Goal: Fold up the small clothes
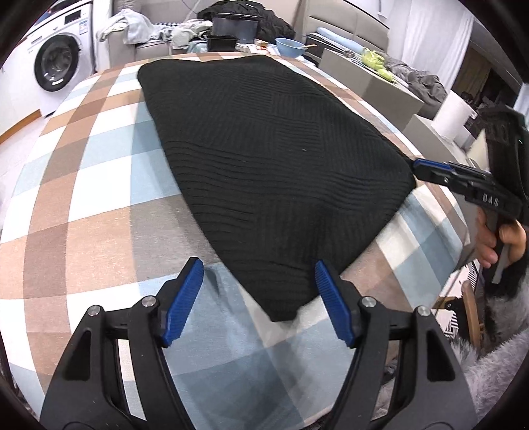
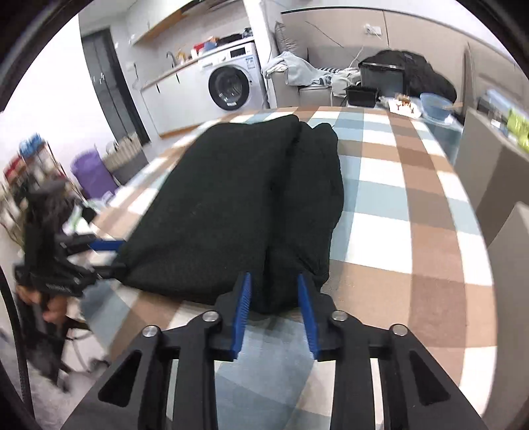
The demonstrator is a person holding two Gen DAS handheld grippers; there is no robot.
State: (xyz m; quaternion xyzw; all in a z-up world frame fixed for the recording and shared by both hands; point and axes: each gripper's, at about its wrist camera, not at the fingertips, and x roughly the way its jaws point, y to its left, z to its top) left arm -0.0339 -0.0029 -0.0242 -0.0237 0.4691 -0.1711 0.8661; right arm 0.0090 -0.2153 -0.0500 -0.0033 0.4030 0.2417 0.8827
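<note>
A black ribbed knit garment (image 1: 264, 158) lies folded flat on the checked tablecloth (image 1: 99, 185). My left gripper (image 1: 258, 274) is open, its blue pads either side of the garment's near corner, just above the cloth. My right gripper (image 2: 272, 291) has its blue pads on both sides of the garment's (image 2: 238, 205) near end, with black fabric between them. It also shows at the right of the left wrist view (image 1: 418, 167), touching the garment's right corner. The left gripper shows blurred at the left of the right wrist view (image 2: 114, 254), at the garment's edge.
A washing machine (image 1: 56, 63) stands beyond the table's far left. Black bins (image 1: 231, 29), a blue bowl (image 1: 289, 46) and piled clothes sit past the far edge. Grey cabinets (image 1: 373, 82) and a white roll (image 1: 456, 115) stand to the right. A purple bin (image 2: 91, 173) stands on the floor.
</note>
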